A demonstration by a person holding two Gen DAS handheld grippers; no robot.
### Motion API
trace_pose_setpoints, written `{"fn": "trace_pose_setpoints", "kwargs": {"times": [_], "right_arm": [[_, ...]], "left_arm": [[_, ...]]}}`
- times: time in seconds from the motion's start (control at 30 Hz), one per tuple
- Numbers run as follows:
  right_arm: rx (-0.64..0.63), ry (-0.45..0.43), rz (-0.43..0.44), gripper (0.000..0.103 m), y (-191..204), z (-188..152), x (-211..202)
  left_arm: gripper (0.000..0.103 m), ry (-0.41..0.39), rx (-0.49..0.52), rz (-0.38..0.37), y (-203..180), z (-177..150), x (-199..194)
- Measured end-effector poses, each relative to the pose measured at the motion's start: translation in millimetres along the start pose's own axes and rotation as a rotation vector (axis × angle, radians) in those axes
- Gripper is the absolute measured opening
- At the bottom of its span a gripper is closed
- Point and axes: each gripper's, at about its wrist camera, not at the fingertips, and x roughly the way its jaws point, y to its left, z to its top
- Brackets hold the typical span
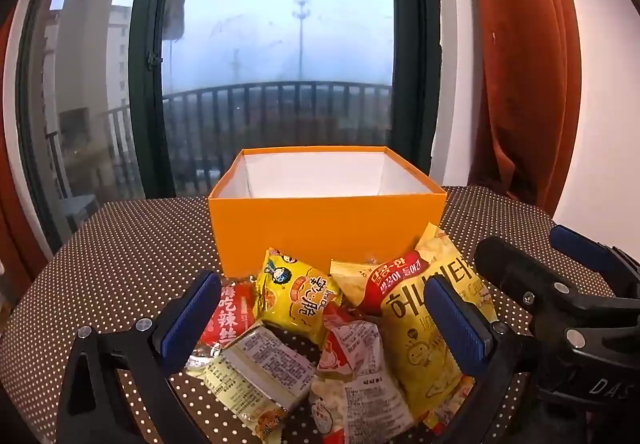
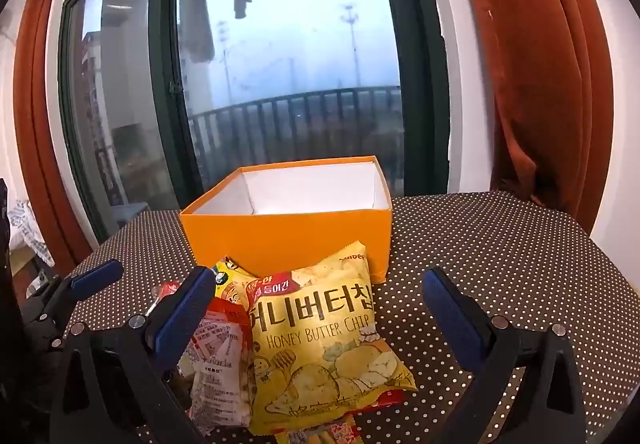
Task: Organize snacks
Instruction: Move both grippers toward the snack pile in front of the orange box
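Observation:
An open orange box (image 1: pixel 326 226) with a white inside stands on the dotted table; it also shows in the right wrist view (image 2: pixel 286 238). A pile of snack packets lies in front of it: a yellow Honey Butter Chip bag (image 2: pixel 324 344) (image 1: pixel 420 328), a small yellow packet (image 1: pixel 294 294), a red packet (image 1: pixel 234 314) and white-backed packets (image 1: pixel 260 372) (image 2: pixel 218 364). My left gripper (image 1: pixel 324 320) is open above the pile, empty. My right gripper (image 2: pixel 320 314) is open over the chip bag, empty; it also shows at the right of the left wrist view (image 1: pixel 560 284).
The table (image 2: pixel 500 252) has a brown cloth with white dots. A dark-framed window (image 1: pixel 276 44) and rust-coloured curtains (image 2: pixel 540 64) stand behind it. The box sits near the table's far edge.

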Motion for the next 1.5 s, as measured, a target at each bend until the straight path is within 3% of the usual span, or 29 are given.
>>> {"fn": "trace_pose_setpoints", "kwargs": {"times": [1.07, 1.33, 1.5], "right_arm": [[0.007, -0.020, -0.051, 0.103, 8, 1, -14], [0.004, -0.020, -0.077, 0.103, 13, 0, -18], [0.005, -0.023, -0.080, 0.103, 14, -1, -19]], "left_arm": [[0.101, -0.044, 0.001, 0.041, -3, -5, -21], [0.101, -0.101, -0.067, 0.013, 3, -8, -27], [0.101, -0.081, -0.099, -0.002, 4, -9, -27]]}}
